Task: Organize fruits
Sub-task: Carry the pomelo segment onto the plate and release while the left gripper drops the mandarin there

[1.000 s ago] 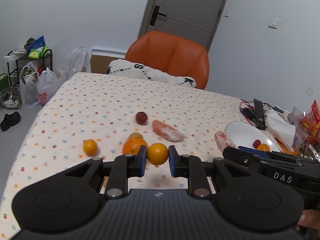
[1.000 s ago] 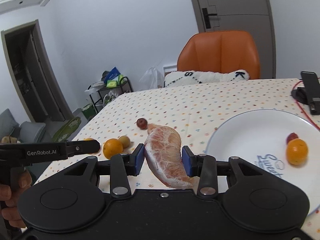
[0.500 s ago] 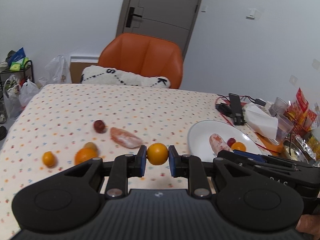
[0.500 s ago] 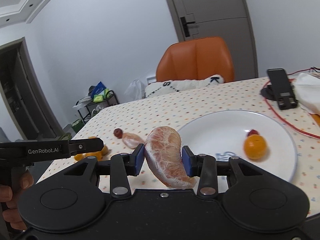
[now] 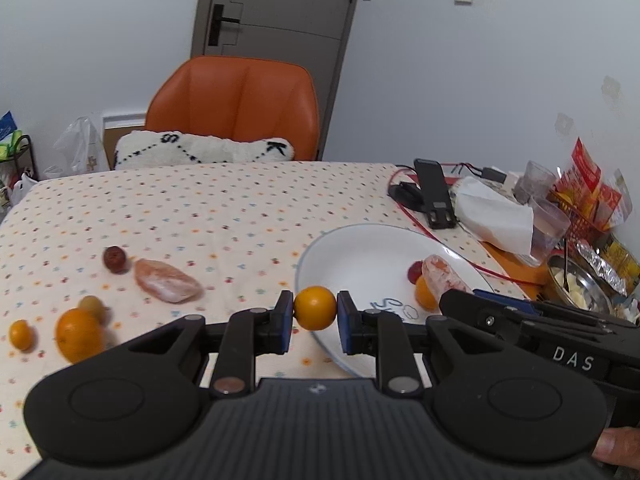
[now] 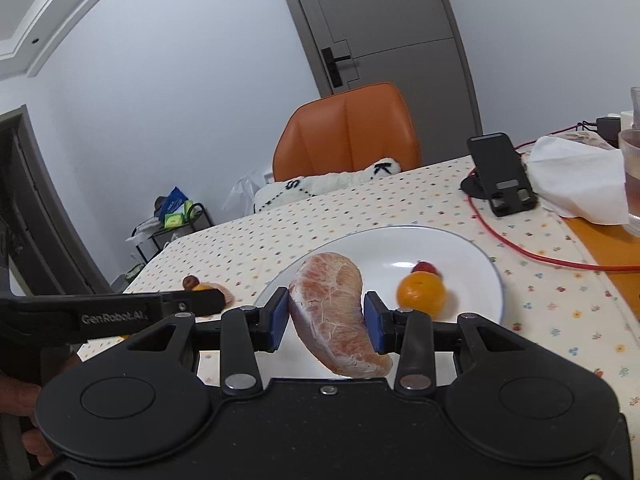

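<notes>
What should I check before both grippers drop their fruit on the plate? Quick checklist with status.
1. Left gripper shut on small orange: ok, pinched between both pads.
2. Right gripper shut on pomelo segment: ok, but it hangs low out of the jaws.
3. Free space on white plate: ok, only a tangerine and a red fruit sit on it.
4. Small orange over the plate: cannot tell, it lines up with the near rim only.
5. Pomelo segment over the plate: ok.
6. Clearance between the two grippers: cannot tell, they look close.
</notes>
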`<move>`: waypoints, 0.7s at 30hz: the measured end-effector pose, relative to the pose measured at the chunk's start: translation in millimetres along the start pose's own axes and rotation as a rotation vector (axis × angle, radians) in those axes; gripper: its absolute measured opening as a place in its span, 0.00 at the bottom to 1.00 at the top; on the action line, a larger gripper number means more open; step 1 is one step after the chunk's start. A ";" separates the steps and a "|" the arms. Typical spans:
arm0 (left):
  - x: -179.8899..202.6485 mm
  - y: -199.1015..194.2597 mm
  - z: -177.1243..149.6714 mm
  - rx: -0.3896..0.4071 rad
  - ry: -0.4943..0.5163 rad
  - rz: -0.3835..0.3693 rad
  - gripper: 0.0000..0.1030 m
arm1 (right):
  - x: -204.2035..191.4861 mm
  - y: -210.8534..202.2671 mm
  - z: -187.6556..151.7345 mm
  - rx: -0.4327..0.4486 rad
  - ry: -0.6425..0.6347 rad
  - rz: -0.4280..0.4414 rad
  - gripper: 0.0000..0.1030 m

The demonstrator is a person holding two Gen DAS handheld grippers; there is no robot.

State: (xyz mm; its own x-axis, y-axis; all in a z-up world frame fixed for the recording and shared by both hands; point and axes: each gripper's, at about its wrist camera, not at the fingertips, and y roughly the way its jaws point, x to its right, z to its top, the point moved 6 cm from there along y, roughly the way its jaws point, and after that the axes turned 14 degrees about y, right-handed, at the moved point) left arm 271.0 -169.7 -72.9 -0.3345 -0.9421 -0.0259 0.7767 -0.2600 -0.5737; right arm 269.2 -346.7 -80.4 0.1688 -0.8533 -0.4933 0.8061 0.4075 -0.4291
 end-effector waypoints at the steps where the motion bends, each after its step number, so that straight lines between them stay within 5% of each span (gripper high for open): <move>1: 3.3 3.2 -0.1 -0.004 0.005 -0.002 0.21 | 2.2 -0.3 0.7 0.003 -0.001 -0.001 0.37; 21: 29.8 44.9 -0.1 -0.067 0.021 0.025 0.25 | 27.8 0.7 5.7 0.009 0.029 0.008 0.37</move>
State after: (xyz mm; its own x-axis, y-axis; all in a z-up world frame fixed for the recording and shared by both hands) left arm 295.9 -209.4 -99.5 -0.3276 -0.9430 -0.0577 0.7477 -0.2215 -0.6260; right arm 277.8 -372.0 -90.1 0.1587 -0.8401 -0.5187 0.8100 0.4112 -0.4181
